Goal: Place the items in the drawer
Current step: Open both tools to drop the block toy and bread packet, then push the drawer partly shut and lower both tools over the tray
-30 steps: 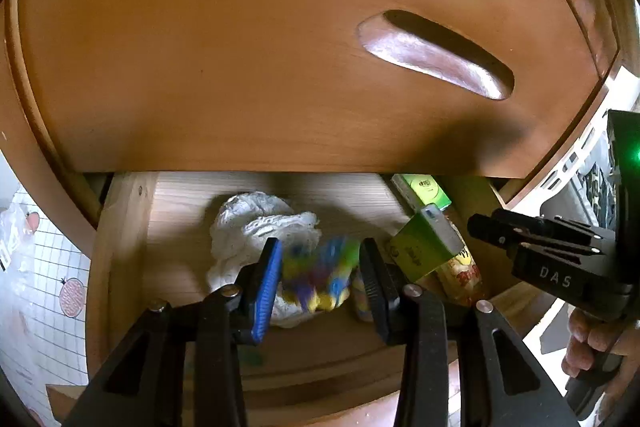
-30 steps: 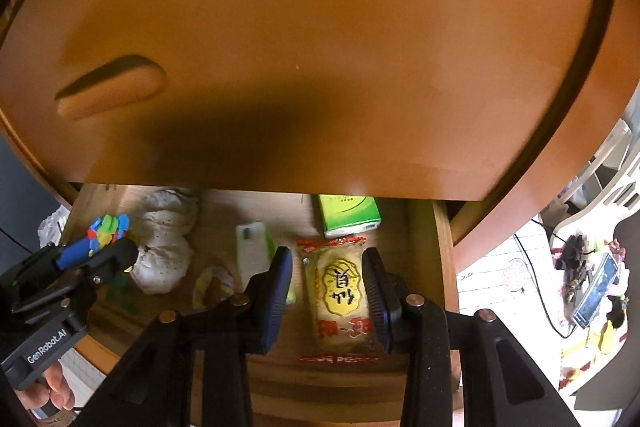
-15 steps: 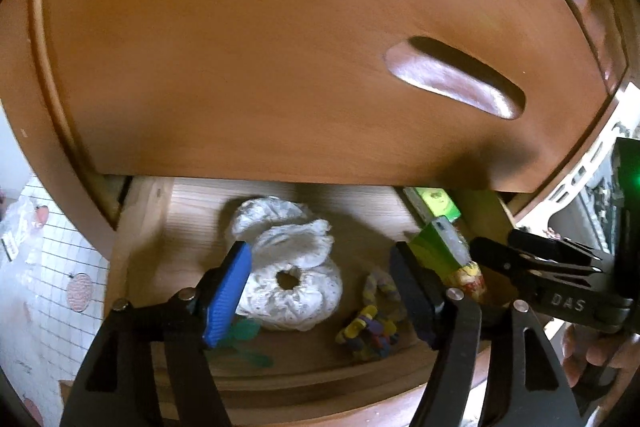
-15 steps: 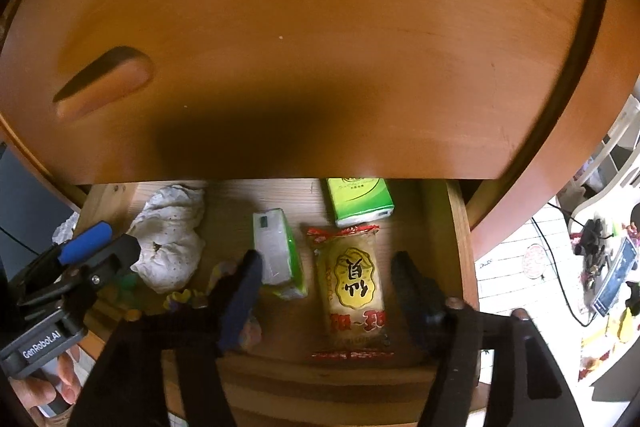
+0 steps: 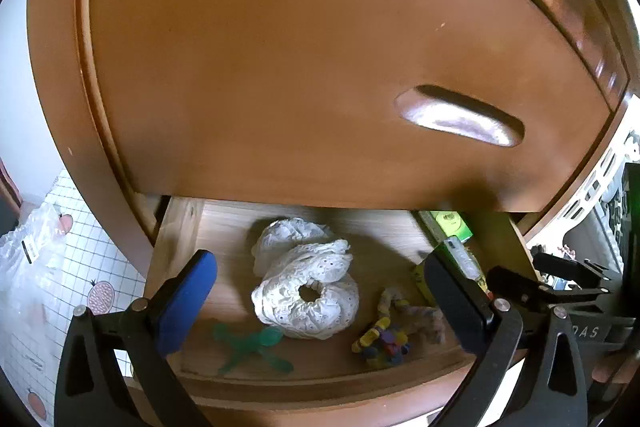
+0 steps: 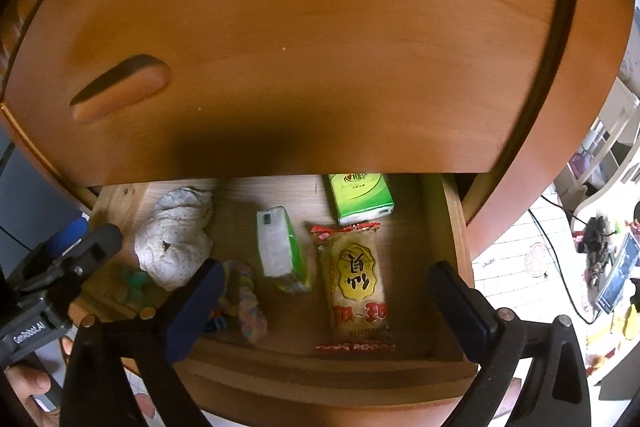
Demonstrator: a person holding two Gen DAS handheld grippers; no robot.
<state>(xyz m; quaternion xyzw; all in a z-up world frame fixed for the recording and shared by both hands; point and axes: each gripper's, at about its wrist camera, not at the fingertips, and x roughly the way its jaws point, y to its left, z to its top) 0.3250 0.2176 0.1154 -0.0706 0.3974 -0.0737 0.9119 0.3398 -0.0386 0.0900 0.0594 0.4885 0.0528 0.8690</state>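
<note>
The open wooden drawer [image 5: 176, 239] holds a white lace cloth [image 5: 308, 291], a green plastic toy [image 5: 248, 345] and a multicolour bead toy [image 5: 382, 339]. My left gripper [image 5: 320, 261] hovers over them, its jaws opening with nothing pressed between the pads. In the right wrist view my right gripper [image 6: 326, 269] is also opening. Below it, clear of both pads, a yellow snack packet [image 6: 356, 279] lies flat on the drawer [image 6: 452, 227] floor. Beside the packet are a white and green pack [image 6: 282, 251], a green tissue pack [image 6: 360, 197] and a pastel braided rope [image 6: 248, 299].
A closed upper drawer front with a recessed handle [image 5: 460, 117] overhangs the back of the open drawer. A white gridded floor mat [image 5: 60, 267] lies to the left. A person's hand [image 6: 28, 387] holds the left gripper [image 6: 76, 247]. Cluttered white furniture [image 6: 600, 247] stands at the right.
Both grippers' jaws have spread wide. The bead toy has dropped from the left gripper onto the drawer floor. The right gripper has let go of the snack packet.
</note>
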